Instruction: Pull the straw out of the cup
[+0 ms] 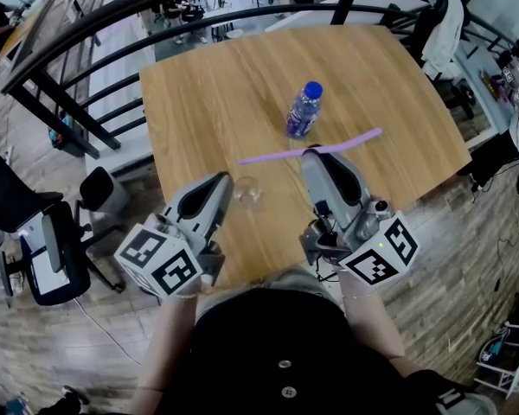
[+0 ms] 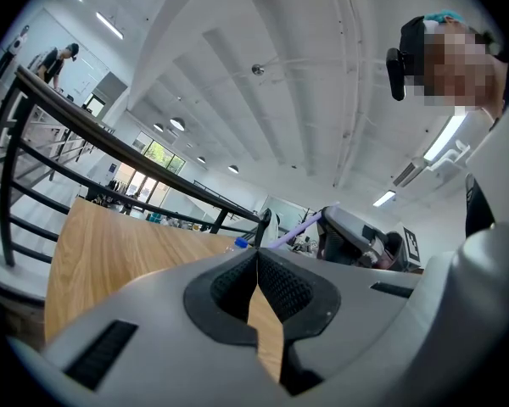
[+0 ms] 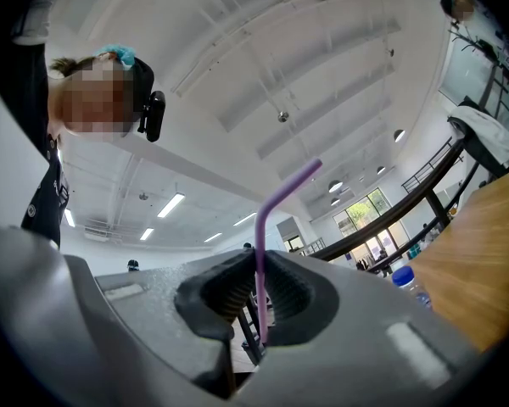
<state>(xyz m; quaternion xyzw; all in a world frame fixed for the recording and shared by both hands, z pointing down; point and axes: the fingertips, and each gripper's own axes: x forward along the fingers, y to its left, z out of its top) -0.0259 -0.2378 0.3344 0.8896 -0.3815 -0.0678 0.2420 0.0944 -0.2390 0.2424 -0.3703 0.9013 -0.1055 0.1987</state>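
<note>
- The left tongs (image 1: 224, 180) sit lower left of centre in the head view. They point level toward the top of the frame, with their marker cube (image 1: 160, 259) nearest the body.
- Their pads (image 2: 289, 287) meet at the tips, with nothing between them.
- The right tongs (image 1: 310, 152) sit right of centre, nose tilted slightly upward, with the right cube (image 1: 382, 253) at the rear.
- The right pads (image 3: 289, 295) pinch the purple straw (image 3: 276, 202).
- The bare left forearm (image 1: 166, 348) and right forearm (image 1: 372, 318) reach up from the bottom edge, one behind each cube.

Purple straw (image 1: 268, 156) apparently clear of cup (image 1: 247, 194)
</note>
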